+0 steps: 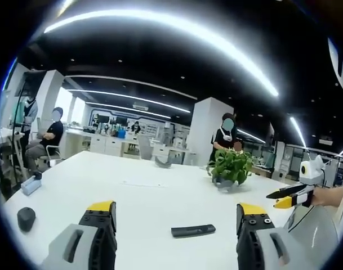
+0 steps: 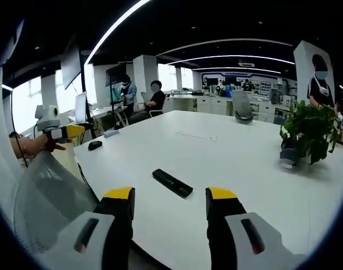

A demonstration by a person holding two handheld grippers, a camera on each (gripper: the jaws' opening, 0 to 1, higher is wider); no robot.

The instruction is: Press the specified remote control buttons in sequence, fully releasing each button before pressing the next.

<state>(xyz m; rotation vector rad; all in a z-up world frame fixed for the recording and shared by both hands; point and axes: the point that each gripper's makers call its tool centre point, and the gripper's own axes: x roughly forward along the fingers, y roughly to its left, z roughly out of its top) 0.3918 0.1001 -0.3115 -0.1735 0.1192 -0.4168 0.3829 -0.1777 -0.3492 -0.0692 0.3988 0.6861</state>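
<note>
Left gripper view: left gripper jaws spread wide, empty, above the white table; black remote control lies flat between them, a potted plant farther off. Right gripper view: right gripper likewise wide, empty, near the remote.

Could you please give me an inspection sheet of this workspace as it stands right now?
Surface: white table, mostly bare.
Job's things: black remote control lying flat, untouched.
Clutter: potted plant; small dark object near the edge.
Grippers: left gripper and right gripper open, held short of the remote control.
Cables: nothing seen on the table.
Surroundings: open office; seated and standing people, mesh chair back.
</note>
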